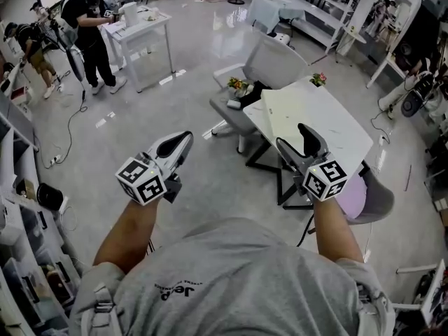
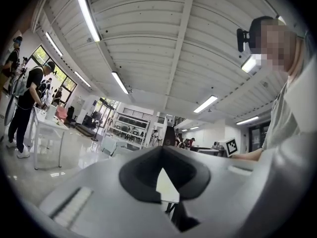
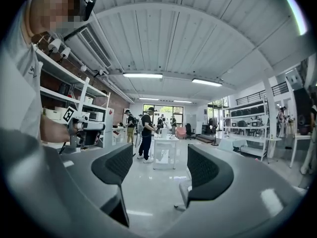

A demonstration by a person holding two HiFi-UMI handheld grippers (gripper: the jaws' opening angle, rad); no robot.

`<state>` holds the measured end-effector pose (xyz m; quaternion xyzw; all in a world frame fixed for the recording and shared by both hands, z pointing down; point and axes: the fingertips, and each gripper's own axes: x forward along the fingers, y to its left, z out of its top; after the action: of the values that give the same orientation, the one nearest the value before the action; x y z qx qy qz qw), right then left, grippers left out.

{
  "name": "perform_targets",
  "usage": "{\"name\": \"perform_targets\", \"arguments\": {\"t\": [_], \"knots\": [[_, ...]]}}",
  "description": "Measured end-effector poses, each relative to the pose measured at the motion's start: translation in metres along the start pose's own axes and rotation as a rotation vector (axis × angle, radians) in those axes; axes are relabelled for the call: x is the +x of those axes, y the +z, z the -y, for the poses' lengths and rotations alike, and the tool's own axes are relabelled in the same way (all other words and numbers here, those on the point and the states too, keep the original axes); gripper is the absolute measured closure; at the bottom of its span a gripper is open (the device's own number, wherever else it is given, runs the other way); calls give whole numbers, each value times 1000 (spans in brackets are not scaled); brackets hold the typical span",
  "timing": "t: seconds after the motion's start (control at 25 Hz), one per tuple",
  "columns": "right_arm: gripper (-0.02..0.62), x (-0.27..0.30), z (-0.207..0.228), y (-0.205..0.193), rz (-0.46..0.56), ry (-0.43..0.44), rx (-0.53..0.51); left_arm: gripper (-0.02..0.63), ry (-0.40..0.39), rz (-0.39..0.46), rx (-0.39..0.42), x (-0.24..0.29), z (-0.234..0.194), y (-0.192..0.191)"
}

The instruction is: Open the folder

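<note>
Glossy grey floor point(image 1: 175, 96) spreads under the person, who holds both tools at chest height and well short of any work. The left gripper point(image 1: 183, 140) has its dark pads pinched together on nothing point(image 2: 163, 160). The right gripper point(image 1: 292, 138) stands spread, with only bare floor showing between its textured pads point(image 3: 161, 170). Just ahead of it a white table point(image 1: 350, 142) on dark legs carries a pale cream flat sheet, which I take for the folder point(image 1: 290, 110), lying shut and flat near the left edge. It looks thin, light and smooth, likely card or plastic, so it may slide or flex; the free long edge of the top cover seems the best place to pinch. Beyond stand a grey shell chair point(image 1: 269, 65) and, far off, a person point(image 1: 87, 26) at a white bench point(image 1: 143, 26).
</note>
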<state>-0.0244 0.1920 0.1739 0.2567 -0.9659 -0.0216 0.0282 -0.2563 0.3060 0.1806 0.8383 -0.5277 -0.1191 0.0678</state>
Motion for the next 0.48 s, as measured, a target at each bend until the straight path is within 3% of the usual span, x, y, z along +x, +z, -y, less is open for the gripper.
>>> {"name": "perform_targets", "arguments": {"t": [0.48], "knots": [[272, 125, 59, -23, -31, 51, 36, 557, 64, -38, -25, 56, -110, -1]]}}
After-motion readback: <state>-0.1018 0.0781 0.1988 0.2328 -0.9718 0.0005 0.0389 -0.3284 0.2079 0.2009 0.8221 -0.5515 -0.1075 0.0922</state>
